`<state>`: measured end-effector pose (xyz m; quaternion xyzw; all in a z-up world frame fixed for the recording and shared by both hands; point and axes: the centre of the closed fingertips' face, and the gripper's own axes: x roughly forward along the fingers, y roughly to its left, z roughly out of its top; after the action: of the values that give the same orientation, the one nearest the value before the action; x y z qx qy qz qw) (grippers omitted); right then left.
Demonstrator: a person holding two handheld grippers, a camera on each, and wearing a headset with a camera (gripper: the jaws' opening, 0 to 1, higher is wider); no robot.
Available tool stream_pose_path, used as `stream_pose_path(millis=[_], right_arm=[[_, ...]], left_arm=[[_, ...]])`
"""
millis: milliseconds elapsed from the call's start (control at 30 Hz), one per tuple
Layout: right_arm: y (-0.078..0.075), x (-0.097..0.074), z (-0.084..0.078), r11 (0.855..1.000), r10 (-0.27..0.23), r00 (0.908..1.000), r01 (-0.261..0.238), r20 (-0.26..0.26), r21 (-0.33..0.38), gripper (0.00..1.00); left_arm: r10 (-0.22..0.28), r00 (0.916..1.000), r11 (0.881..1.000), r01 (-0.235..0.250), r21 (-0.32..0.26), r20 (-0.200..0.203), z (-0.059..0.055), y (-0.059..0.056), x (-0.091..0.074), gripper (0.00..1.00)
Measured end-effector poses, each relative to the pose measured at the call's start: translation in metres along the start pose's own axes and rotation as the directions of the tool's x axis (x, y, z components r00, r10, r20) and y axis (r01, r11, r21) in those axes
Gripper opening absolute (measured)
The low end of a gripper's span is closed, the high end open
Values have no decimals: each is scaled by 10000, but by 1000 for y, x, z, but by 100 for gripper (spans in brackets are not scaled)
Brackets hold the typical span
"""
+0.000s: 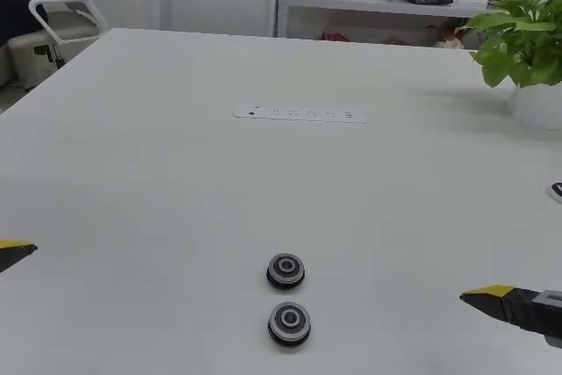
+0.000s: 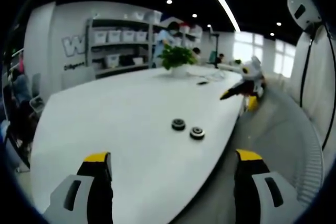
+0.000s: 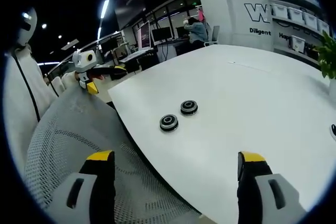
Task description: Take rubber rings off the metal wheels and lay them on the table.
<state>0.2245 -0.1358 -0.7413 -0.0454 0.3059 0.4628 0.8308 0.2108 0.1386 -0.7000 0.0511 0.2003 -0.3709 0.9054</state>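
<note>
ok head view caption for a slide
Far wheel and near wheel lie untouched on the table between left hand-held gripper and right hand-held gripper

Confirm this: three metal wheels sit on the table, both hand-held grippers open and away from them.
Not three: the head view shows two metal wheels on the table. The left hand-held gripper and right hand-held gripper are open, away from them.

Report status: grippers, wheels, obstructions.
Left gripper open, right gripper open, both off the work. Far wheel, near wheel on table, ringed, untouched. Nothing blocking the wheels.
</note>
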Motion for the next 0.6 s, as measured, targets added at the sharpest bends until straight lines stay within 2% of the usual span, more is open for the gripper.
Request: stream_pose_path(millis=[600], right_arm=[[-1, 0, 0, 10000, -61, 10000, 61, -13, -24, 92]], left_arm=[[3, 10000, 9999, -4, -127, -85, -3, -1, -2, 99]])
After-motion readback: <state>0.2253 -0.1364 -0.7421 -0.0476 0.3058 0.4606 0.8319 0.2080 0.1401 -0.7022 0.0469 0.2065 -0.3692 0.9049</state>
